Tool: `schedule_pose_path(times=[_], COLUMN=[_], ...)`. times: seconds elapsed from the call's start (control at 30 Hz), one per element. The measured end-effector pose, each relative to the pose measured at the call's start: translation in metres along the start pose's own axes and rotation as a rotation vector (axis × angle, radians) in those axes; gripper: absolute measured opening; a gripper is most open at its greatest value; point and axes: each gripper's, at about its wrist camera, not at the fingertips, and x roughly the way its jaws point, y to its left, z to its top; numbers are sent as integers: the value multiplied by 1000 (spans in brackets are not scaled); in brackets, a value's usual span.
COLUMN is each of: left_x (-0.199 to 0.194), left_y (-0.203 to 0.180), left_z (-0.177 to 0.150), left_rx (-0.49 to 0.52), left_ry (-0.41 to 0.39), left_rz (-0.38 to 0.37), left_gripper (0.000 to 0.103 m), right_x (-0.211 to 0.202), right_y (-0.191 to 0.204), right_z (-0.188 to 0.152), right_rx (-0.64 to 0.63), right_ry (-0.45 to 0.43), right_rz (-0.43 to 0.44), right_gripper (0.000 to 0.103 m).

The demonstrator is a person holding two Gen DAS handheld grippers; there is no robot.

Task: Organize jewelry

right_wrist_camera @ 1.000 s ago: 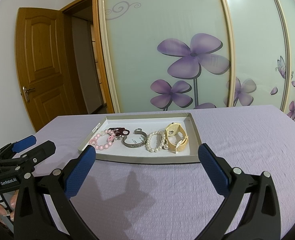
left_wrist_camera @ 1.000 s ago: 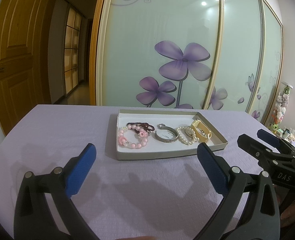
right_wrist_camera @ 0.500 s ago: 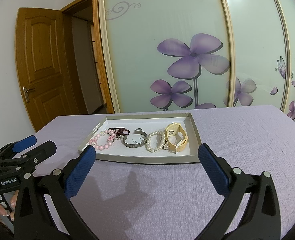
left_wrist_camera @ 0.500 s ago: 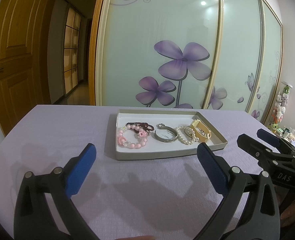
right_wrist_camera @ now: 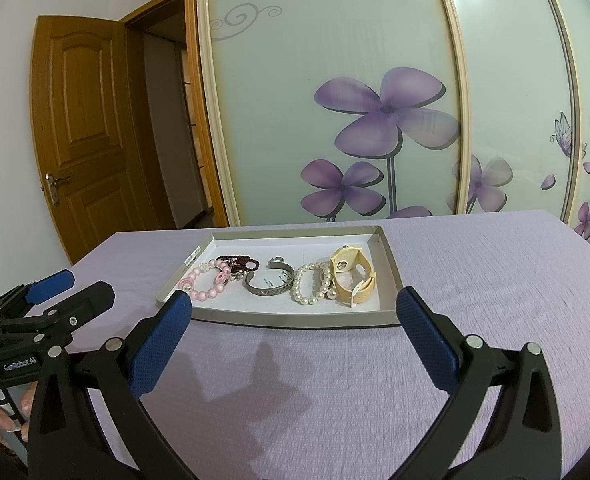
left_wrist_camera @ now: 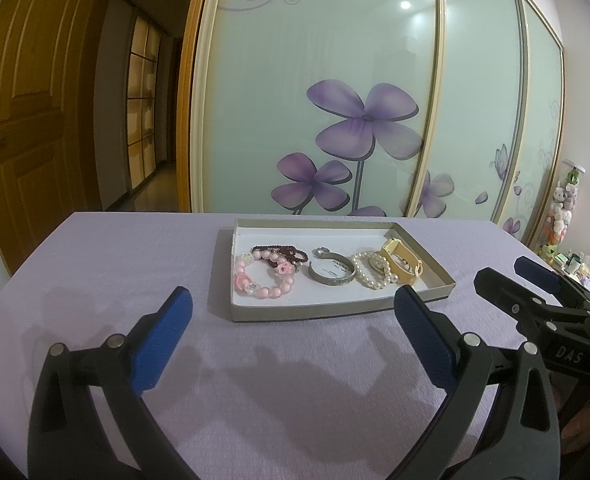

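Jewelry lies in a row inside a shallow grey cardboard tray [left_wrist_camera: 337,309] with a white floor, set on a table under a lilac, finely ribbed cloth [left_wrist_camera: 115,256], at the centre of both views. From left to right in the left wrist view: a pink bead bracelet [left_wrist_camera: 263,275] with flower-shaped charms, a dark maroon bead strand [left_wrist_camera: 281,251] touching it behind, an open silver cuff bangle [left_wrist_camera: 332,272] with an engraved outer band, a white pearl bracelet [left_wrist_camera: 375,274], and a cream wristwatch [left_wrist_camera: 401,265] standing on its curled strap at the tray's right end. The left gripper [left_wrist_camera: 293,312] fills the bottom of that view, jaws spread wide and holding nothing, its black arms ending in blue textured pads [left_wrist_camera: 161,344]; the tray's near wall sits between and beyond the tips. This view alone shows a tube of plush toys [left_wrist_camera: 563,208] at the right edge and the right gripper [left_wrist_camera: 535,284] entering from the right, its own spread unclear from here. The right wrist view shows the right gripper [right_wrist_camera: 295,312] equally wide and bare, and alone shows a small label on the tray's left rim [right_wrist_camera: 193,258], the watch's heart-shaped case cutout, and at lower left the left gripper marked GenRobot.AI with a person's fingers [right_wrist_camera: 17,424] beneath it. Behind the table stand frosted sliding wardrobe doors [right_wrist_camera: 375,80] printed with purple flowers, and a brown panelled wooden door [right_wrist_camera: 83,132] at left
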Motion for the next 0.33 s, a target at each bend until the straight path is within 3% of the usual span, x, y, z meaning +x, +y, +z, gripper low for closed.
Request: schedule_pose_path(times=[0.33], left_x=[1], left_y=[-2], left_z=[-4], left_rx=[-5], left_ry=[10], left_rz=[-8], left_gripper=[101], right_x=[0], right_y=[2], right_z=[-2], right_rx=[3], right_ry=[1], right_rz=[0], right_gripper=[102])
